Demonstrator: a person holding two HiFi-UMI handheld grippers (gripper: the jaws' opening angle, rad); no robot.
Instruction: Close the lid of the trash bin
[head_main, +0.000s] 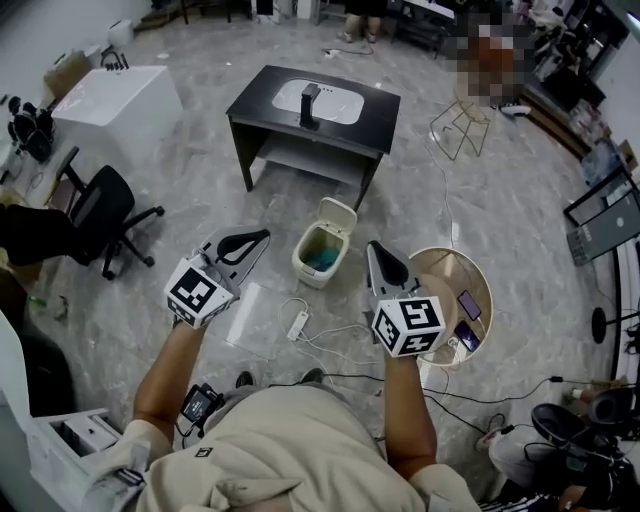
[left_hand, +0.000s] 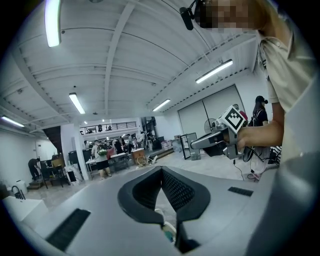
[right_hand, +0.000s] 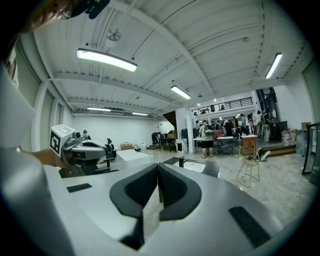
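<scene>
Mottled grey floor (head_main: 190, 165), boxy cream bin (head_main: 322, 255) open; left tongs (head_main: 262, 236), right tongs (head_main: 372, 246) shut, empty

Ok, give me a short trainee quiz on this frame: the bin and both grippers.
1. True or false: the lid of the trash bin is already shut.
2. Where does the bin stand? A) on top of the black table; B) on the floor near that table; C) on an office chair.
3. How do the jaws of the left gripper and the right gripper stand, and does either hold anything?

Key: 1 false, the lid stands up open. 2 B. 3 Both pairs are closed together, with nothing held.
</scene>
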